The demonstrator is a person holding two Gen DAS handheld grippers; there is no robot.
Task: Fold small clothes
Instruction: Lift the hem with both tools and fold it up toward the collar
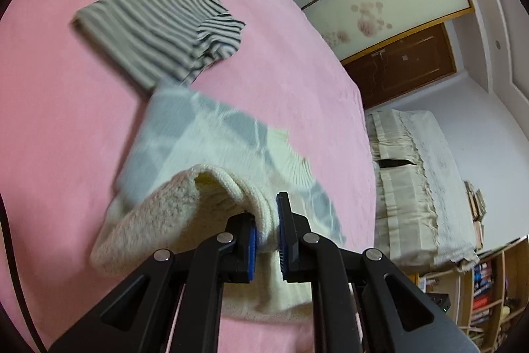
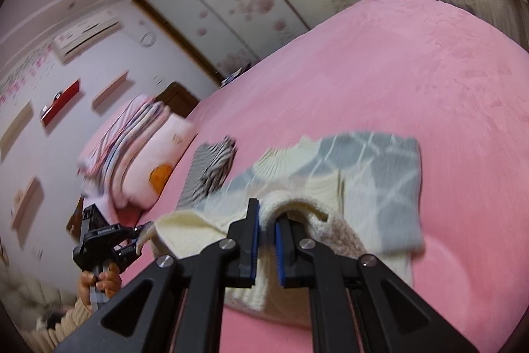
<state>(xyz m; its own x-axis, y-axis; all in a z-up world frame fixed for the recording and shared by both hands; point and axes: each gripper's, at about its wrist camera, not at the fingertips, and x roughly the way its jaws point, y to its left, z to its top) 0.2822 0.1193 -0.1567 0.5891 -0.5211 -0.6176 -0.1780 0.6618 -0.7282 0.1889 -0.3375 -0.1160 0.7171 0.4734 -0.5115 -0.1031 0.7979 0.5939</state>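
Bed (image 1: pixel 66 121): pink cover, fills most of both views; it is your work surface, so both garments lie or hang over it.

Sweater (image 1: pixel 205 138): cream knit with a grey diamond pattern, ribbed collar, fuzzy lining showing where the hem turns over. It sits centre-low in both frames, far part on the bed, near edge raised off it. You hold it by two points on that edge, which reads as a fold in progress: lifting the near edge lets you carry it over the body.

Striped top (image 1: pixel 155 22): grey-and-white, upper left of the left view, already folded into a rough rectangle and set aside just beyond the sweater. Probably a finished piece.

Left gripper (image 1: pixel 267 234): jaws closed down on a rolled fold of the sweater's edge; fabric fills the gap between the blue pads. In the right view the same gripper (image 2: pixel 140 239) shows at lower left, pinching a corner.

Right gripper (image 2: pixel 267 240): jaws likewise clamped on the cream edge, knit bunched between them.

Motion blur softens the pattern; hem or side seam, cannot tell.
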